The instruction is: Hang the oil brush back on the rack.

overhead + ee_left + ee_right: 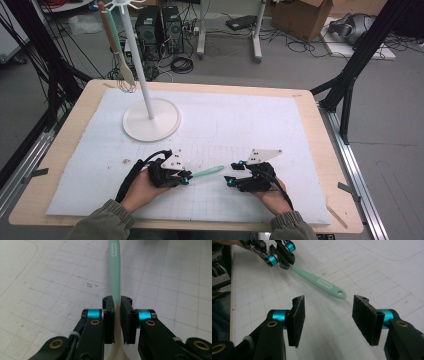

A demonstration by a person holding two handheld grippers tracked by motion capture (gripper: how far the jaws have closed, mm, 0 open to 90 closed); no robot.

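The left gripper (186, 178) is clamped on the neck of a mint-handled utensil (207, 172), lying low over the white mat (250, 125) near the tabletop's front edge, handle tip toward the right gripper (229, 181), whose jaws stand spread wide. A handover looks likely: center the handle between the pads (298, 315) and close squarely before the left releases.
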